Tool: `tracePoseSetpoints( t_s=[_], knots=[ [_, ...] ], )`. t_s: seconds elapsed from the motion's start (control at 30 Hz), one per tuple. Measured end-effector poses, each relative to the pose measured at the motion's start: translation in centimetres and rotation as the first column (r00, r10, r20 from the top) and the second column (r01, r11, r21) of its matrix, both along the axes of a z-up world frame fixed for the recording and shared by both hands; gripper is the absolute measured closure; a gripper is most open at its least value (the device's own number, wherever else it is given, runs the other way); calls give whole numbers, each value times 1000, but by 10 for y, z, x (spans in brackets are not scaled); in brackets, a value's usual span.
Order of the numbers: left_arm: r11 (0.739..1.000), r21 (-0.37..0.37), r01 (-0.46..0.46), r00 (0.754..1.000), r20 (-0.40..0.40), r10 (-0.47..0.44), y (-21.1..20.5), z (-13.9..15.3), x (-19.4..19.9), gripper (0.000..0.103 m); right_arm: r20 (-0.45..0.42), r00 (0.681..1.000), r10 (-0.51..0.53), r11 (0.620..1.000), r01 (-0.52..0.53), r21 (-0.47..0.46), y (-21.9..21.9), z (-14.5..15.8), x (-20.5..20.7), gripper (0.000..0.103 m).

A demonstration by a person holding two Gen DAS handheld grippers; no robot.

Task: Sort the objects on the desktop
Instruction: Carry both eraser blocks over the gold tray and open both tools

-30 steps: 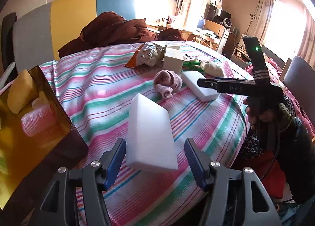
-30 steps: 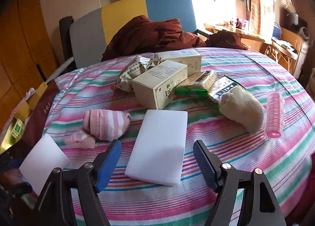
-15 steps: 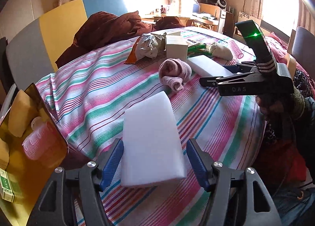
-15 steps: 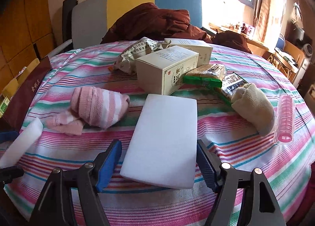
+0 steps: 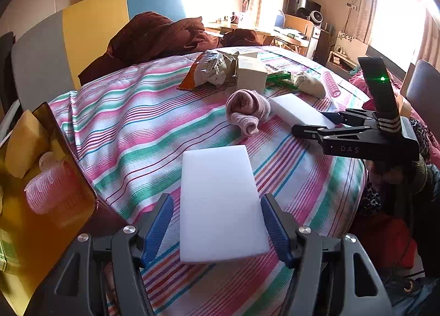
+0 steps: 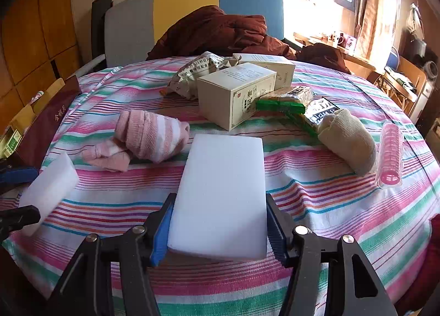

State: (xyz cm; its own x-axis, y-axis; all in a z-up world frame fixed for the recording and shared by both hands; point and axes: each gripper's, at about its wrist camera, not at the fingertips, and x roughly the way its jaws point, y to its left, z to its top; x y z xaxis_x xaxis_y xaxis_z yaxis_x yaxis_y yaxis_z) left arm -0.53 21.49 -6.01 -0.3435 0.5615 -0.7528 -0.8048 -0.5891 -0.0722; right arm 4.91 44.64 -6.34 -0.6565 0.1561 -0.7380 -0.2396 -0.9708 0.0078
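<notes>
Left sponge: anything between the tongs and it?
No. The white sponge lies flat on the striped cloth, already between the open left tongs, with small gaps at both blue pads. The pink sock sits well beyond.

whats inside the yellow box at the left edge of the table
In the left wrist view the yellow box holds a pink hair roller and a yellow sponge-like piece. Its lower contents are hidden by the wall.
</notes>
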Motion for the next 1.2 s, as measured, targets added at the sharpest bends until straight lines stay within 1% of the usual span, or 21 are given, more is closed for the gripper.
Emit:
tracePoseSetpoints(
  t_s=[0.07,0.17,0.3,0.37,0.4,0.57,0.67,0.73,0.8,0.87,0.97,1.07,1.17,1.2],
  knots=[
    [1000,5,-3,1000,20,3,0,-3,-2,36,-3,1000,-3,1000,3,-7,-1,0,3,42],
    [1000,-16,0,1000,22,0,5,-9,-1,36,-10,1000,-12,1000,12,-18,0,1,7,42],
    [1000,-12,-5,1000,29,6,8,-13,0,36,-29,1000,-12,1000,11,-20,-2,6,12,42],
    [999,25,-24,998,55,22,5,-12,-1,42,-40,999,-13,1000,12,-17,-3,10,14,42],
    [998,42,-37,997,67,34,2,-12,-2,42,-47,999,-13,1000,12,-16,-3,13,15,42],
    [990,114,-86,996,45,81,-15,3,7,43,-98,995,15,1000,-15,-5,-15,34,20,42],
    [976,172,-131,991,27,128,-36,23,11,43,-121,990,72,997,-74,-12,-34,46,15,42],
    [960,202,-193,981,21,193,-56,35,10,43,-132,983,129,991,-133,-19,-52,53,7,42],
    [939,202,-278,960,29,278,-82,41,-1,42,-141,970,201,978,-206,-26,-76,60,-4,42],
    [911,201,-361,932,37,361,-108,46,-13,42,-149,951,272,960,-279,-32,-101,66,-16,42],
    [855,198,-479,876,48,480,-147,54,-30,42,-151,916,372,925,-379,-23,-143,74,-35,42],
    [804,142,-577,817,80,572,-180,48,-58,42,-144,881,450,890,-457,-13,-181,78,-54,42],
    [776,80,-625,779,121,615,-201,37,-85,42,-128,856,501,862,-507,-19,-211,81,-73,42],
    [776,69,-627,776,137,616,-203,33,-91,42,-122,850,512,855,-519,-24,-219,82,-79,42]
  ],
)
